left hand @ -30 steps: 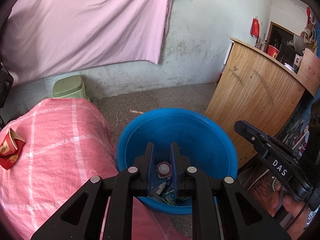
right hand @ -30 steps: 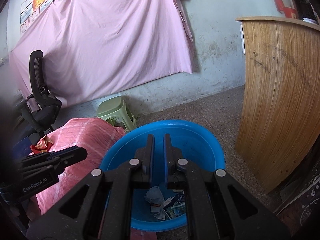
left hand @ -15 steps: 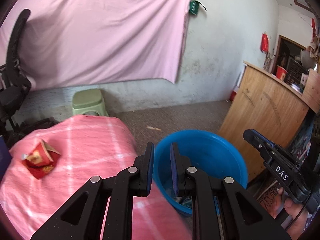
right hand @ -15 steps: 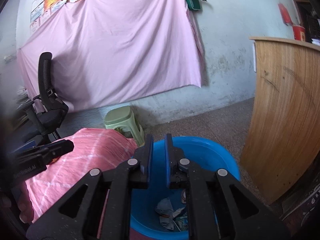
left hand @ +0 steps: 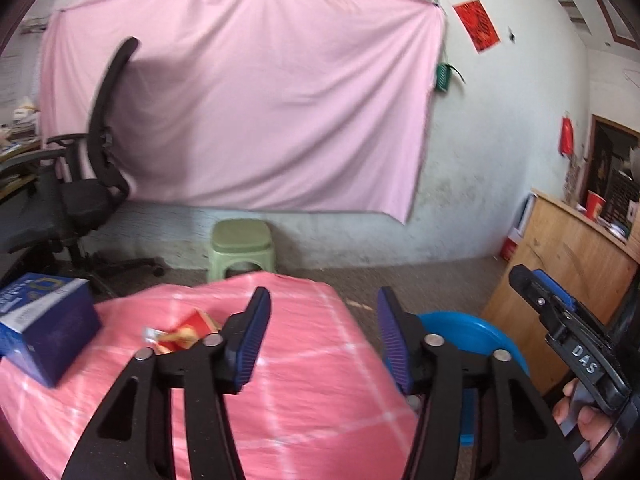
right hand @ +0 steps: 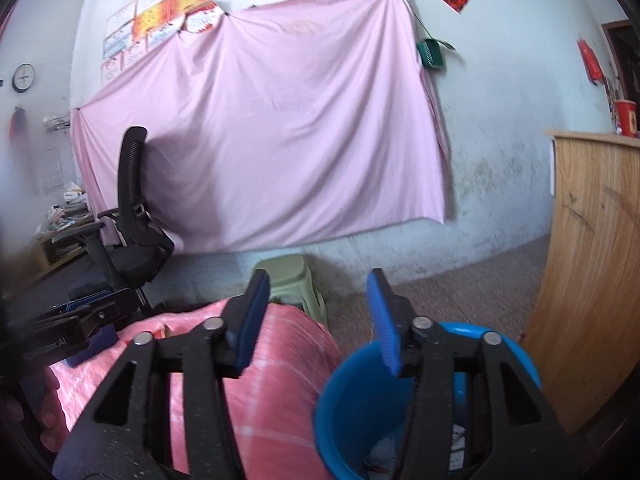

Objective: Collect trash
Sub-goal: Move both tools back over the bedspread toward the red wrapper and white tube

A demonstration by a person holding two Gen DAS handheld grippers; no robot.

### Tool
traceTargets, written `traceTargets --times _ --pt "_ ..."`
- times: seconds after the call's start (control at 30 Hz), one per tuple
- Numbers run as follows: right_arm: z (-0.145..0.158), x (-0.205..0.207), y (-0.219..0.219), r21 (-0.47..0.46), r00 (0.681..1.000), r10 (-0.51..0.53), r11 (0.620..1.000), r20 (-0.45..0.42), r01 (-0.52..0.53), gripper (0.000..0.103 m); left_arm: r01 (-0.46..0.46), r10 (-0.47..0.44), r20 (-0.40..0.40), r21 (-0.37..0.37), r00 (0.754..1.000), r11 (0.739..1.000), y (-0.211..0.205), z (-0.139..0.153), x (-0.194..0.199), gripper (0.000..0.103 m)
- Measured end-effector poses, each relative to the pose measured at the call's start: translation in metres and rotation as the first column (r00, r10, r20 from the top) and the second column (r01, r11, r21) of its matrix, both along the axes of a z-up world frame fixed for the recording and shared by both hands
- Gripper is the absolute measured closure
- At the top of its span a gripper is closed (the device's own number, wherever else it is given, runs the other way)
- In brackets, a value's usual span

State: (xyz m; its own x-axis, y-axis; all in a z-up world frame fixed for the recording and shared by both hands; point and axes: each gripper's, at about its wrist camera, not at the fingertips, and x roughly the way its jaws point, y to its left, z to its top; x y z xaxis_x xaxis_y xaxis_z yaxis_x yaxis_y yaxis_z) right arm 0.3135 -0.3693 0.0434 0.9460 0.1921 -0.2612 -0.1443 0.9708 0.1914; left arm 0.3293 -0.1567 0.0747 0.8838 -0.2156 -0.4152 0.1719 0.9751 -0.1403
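Note:
My left gripper [left hand: 322, 320] is open and empty above the pink checked tablecloth [left hand: 312, 384]. A crumpled red and yellow wrapper [left hand: 182, 330] lies on the cloth just left of its left finger. My right gripper [right hand: 318, 308] is open and empty over the table's right edge and the blue bucket [right hand: 352, 392], which has paper scraps at its bottom [right hand: 456, 440]. The bucket's rim also shows in the left wrist view [left hand: 472, 326]. The right gripper also appears at the right of the left wrist view [left hand: 560, 320].
A blue box [left hand: 44, 328] stands on the table's left side. A green stool [left hand: 242, 246] and a black office chair [left hand: 80, 200] stand behind the table by the pink-draped wall. A wooden counter [right hand: 592, 272] stands right of the bucket.
Both grippers have opened from shut. Both have lifted and swung left, away from the bucket toward the table; the wrapper and blue box now come into view.

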Motion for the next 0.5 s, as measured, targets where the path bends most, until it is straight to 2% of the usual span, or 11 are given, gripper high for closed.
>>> traceTargets --times 0.1,0.17,0.27,0.37,0.5 --pt "0.004 0.001 0.016 0.009 0.999 0.022 1.0 0.03 -0.022 0.013 -0.054 0.054 0.04 -0.002 0.998 0.999 0.023 0.002 -0.006 0.038" --pt "0.007 0.003 0.029 0.014 0.998 0.038 0.999 0.046 -0.039 0.006 -0.088 0.088 0.056 -0.007 0.995 0.996 0.038 0.001 -0.01 0.021" --pt "0.006 0.005 0.045 0.017 0.996 0.065 0.998 0.063 -0.066 0.0 -0.129 0.13 0.086 -0.019 0.988 0.991 0.058 -0.001 -0.017 0.015" --pt "0.004 0.007 0.061 0.004 0.993 0.094 0.995 0.074 -0.095 0.0 -0.184 0.185 0.096 -0.009 0.978 0.983 0.078 -0.007 -0.023 0.008" --pt "-0.001 0.01 0.084 -0.018 0.986 0.142 0.99 0.083 -0.141 0.0 -0.246 0.247 0.121 -0.024 0.962 0.969 0.105 -0.014 -0.03 0.005"
